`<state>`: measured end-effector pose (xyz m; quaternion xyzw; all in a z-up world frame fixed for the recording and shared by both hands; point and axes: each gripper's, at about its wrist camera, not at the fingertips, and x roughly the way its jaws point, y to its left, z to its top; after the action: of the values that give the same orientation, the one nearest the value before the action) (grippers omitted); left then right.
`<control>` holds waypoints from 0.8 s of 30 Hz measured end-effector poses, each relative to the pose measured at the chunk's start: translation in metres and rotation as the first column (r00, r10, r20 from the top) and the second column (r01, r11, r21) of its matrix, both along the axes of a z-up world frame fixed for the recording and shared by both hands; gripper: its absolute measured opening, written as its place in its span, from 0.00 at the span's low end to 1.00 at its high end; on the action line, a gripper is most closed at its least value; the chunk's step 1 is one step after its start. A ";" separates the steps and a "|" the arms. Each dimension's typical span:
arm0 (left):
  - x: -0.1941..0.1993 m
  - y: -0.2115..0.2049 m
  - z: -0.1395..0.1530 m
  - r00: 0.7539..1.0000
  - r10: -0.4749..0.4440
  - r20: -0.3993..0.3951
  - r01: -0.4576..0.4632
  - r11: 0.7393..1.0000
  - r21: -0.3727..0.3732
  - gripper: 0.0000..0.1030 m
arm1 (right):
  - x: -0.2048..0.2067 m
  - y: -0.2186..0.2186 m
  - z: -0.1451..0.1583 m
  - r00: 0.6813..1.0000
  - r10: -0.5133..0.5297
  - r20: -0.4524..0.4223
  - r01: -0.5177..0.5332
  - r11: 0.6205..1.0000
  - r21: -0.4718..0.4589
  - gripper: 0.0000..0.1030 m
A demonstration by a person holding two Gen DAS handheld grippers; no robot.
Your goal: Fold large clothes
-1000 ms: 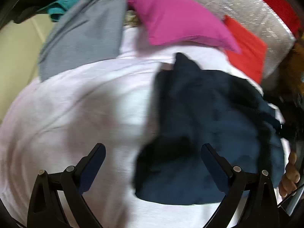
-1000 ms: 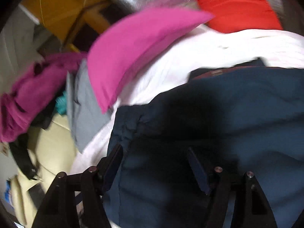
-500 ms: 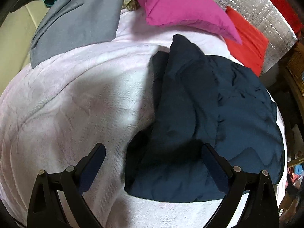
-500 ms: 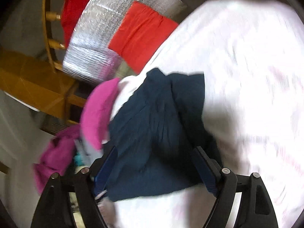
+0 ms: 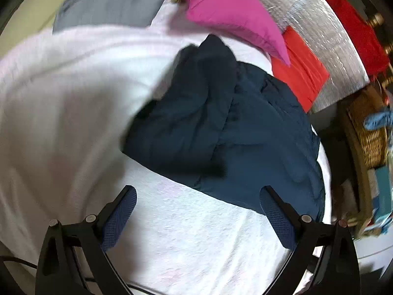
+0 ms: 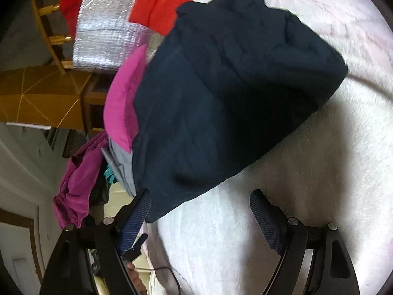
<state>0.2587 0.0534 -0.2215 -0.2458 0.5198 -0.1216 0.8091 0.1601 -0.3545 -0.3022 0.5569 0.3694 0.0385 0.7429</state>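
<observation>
Right wrist view shows the right gripper (image 6: 201,211), jaws just opened wide and holding nothing, beside the folded navy garment (image 6: 228,93), presumably to regrasp its corner.

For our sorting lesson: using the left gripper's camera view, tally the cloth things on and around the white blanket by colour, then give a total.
Navy: 1, the folded jacket
Pink: 1, the pillow
Grey: 1, the garment
Red: 2, the flat cloth and the hanging cloth
Blue: 1, the cloth on the basket
Total: 6
</observation>
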 end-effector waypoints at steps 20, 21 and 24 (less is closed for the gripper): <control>0.049 0.016 -0.038 0.972 0.236 -0.013 -0.230 0.929 -0.290 0.66 | 0.072 -0.002 0.007 0.961 -0.249 0.117 0.267 0.948 -0.174 0.73; 0.051 0.017 -0.038 0.973 0.228 -0.022 -0.225 0.934 -0.278 0.58 | 0.071 -0.004 0.005 0.963 -0.241 0.118 0.258 0.953 -0.160 0.61; 0.050 0.019 -0.035 0.977 0.213 -0.014 -0.208 0.936 -0.283 0.37 | 0.064 -0.004 0.008 0.964 -0.237 0.117 0.255 0.952 -0.169 0.50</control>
<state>0.3092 0.0726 -0.2563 -0.4122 0.4607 -0.1094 0.7784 0.2239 -0.3588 -0.2942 0.5259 0.2634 -0.0619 0.8064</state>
